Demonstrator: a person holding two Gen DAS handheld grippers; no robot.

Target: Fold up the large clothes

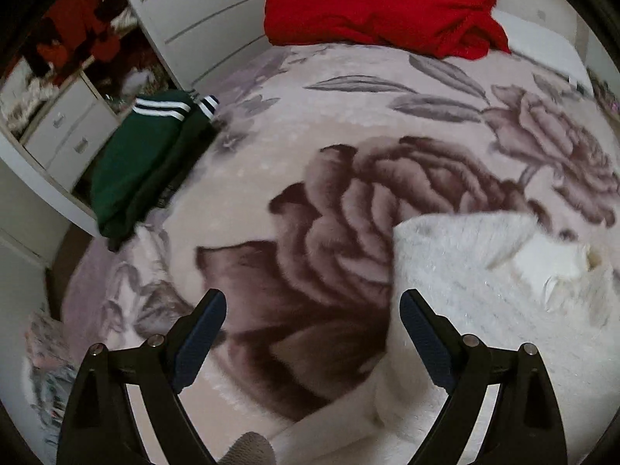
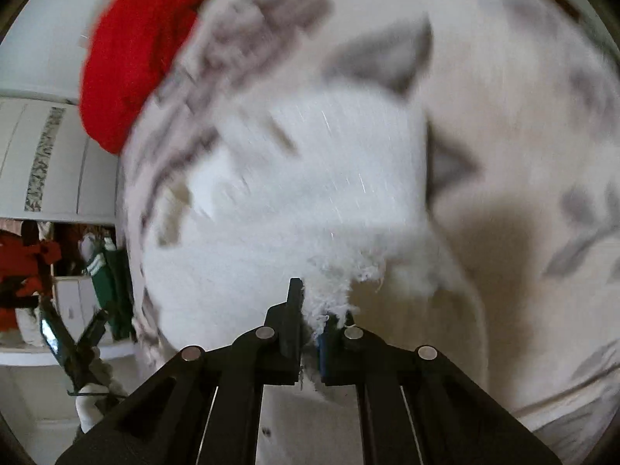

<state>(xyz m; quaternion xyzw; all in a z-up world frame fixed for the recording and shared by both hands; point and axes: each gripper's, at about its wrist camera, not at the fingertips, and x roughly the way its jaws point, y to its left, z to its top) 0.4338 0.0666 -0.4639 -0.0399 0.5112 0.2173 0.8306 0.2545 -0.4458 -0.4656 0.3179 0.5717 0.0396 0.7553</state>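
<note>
A white fluffy garment point(image 1: 484, 283) lies on the floral bedspread point(image 1: 329, 201) at the right of the left wrist view. My left gripper point(image 1: 313, 310) is open and empty above the bedspread, its right finger at the garment's left edge. In the right wrist view, which is motion-blurred, my right gripper point(image 2: 314, 317) is shut on a fluffy edge of the white garment point(image 2: 294, 178) and holds it lifted. The left gripper also shows in the right wrist view point(image 2: 73, 345) at the lower left.
A red garment point(image 1: 379, 4) lies in a heap at the far end of the bed; it also shows in the right wrist view point(image 2: 128, 58). A folded green garment with white stripes point(image 1: 143, 159) sits at the bed's left edge. White drawers point(image 1: 66, 131) and a wardrobe point(image 1: 201, 11) stand to the left.
</note>
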